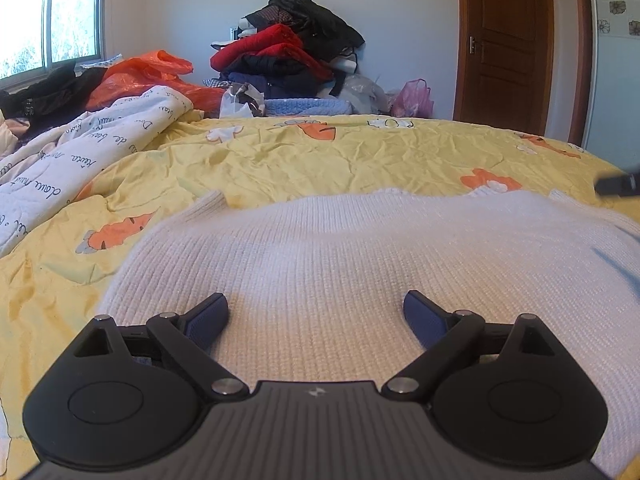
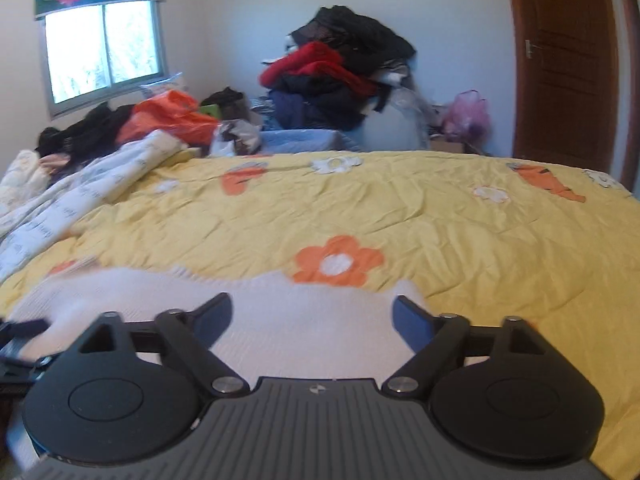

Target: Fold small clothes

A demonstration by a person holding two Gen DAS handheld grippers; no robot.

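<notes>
A white ribbed knit sweater point(image 1: 340, 256) lies spread on the yellow bedspread point(image 1: 320, 160). My left gripper point(image 1: 316, 308) hovers just over its near part, jaws wide open, nothing between the blue pads. In the right wrist view the same sweater point(image 2: 280, 312) lies under my right gripper point(image 2: 312, 312), which is also open and empty, near the sweater's right edge. A dark tip of the right gripper point(image 1: 618, 186) shows at the right edge of the left wrist view. Part of the left gripper point(image 2: 20, 340) shows at the left edge of the right wrist view.
A white quilt with script print point(image 1: 80, 152) is bunched on the bed's left. Orange plastic bags point(image 1: 148, 76) and dark clothes lie behind it. A tall pile of red and black clothes point(image 1: 288, 48) stands by the far wall. A brown door point(image 1: 508, 44) is at the right.
</notes>
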